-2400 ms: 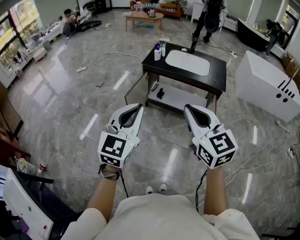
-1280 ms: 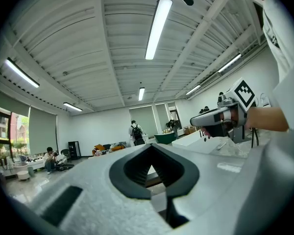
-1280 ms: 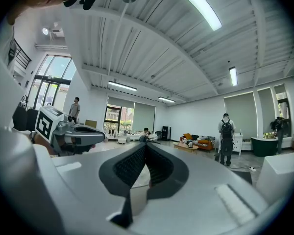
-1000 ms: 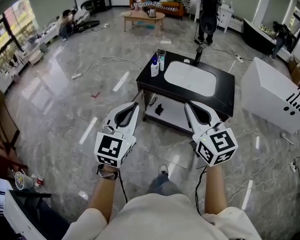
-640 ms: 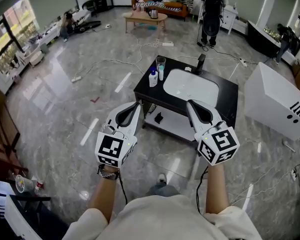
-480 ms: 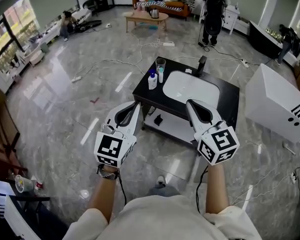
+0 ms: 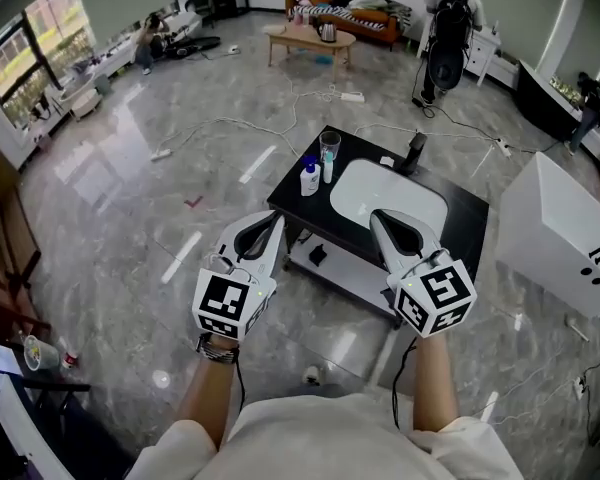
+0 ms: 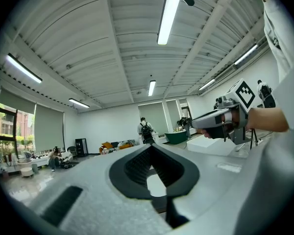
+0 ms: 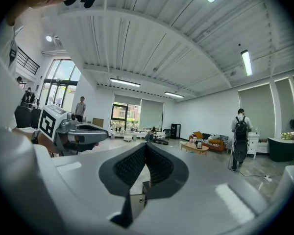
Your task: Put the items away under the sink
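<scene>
The left hand (image 7: 218,346) and right hand (image 7: 421,344) reach out level from the torso, side by side and well apart. Each carries its tool pointing toward 12 o'clock. The left gripper (image 7: 276,218) has its claw pinched together at the tips with nothing in it. The right gripper (image 7: 378,216) is likewise closed and empty.

Just beyond the tips, from 12 to 1 o'clock, stands a black counter (image 7: 472,226) with a white sink (image 7: 388,196) set into it. A dark faucet (image 7: 415,151) rises at the far rim of the basin. The items to be stowed are on the counter's left far corner, at 12 o'clock from the left gripper. They are a white bottle (image 7: 310,179) with a blue cap, a slim tube (image 7: 327,167) and a clear cup (image 7: 329,145), close together and upright. Under the counter, a pale lower shelf (image 7: 342,273) holds one small dark object (image 7: 317,256).

The glossy grey stone floor (image 7: 120,228) is crossed by white cables (image 7: 235,122). A big white box (image 7: 565,238) sits at 2 o'clock. Farther off are a wooden coffee table (image 7: 307,40), a sofa (image 7: 352,15), a standing person with a backpack (image 7: 452,23) at 1 o'clock, and windows (image 7: 30,30) at 10 o'clock.
</scene>
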Tool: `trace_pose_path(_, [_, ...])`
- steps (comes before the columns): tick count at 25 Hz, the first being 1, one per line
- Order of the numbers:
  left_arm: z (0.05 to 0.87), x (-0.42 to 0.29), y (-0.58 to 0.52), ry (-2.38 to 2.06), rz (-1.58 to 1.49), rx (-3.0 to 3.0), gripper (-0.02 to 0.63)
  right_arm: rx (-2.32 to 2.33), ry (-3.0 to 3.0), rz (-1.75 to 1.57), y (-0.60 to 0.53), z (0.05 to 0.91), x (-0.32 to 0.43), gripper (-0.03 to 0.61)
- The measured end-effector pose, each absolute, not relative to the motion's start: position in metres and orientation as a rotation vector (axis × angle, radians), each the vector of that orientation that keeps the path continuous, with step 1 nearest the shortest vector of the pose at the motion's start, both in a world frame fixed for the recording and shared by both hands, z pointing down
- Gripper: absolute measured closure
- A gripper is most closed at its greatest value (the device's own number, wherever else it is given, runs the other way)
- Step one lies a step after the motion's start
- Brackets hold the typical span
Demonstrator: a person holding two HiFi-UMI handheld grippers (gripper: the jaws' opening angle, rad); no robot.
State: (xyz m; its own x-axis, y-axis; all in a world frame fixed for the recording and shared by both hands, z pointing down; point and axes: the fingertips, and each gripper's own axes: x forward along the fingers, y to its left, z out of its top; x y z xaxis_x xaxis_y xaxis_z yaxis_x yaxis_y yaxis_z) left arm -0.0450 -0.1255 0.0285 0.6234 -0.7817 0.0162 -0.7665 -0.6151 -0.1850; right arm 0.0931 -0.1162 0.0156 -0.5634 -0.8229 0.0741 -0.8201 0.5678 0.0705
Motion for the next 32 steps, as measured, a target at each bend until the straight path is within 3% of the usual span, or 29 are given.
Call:
trace_pose_path(21, [0.022,-0.100,-0.149,1.160,-0.146,-2.708,0.612,1.389,-2.634,-0.137,-0.150,0.013,0.029,0.549])
trace_pose_path(32, [0.058,-0.126,-0.175,1.153,-0.146,-2.764,0.612,1.321,-2.614,-0.094,-0.205,0.062,0.000,0.519])
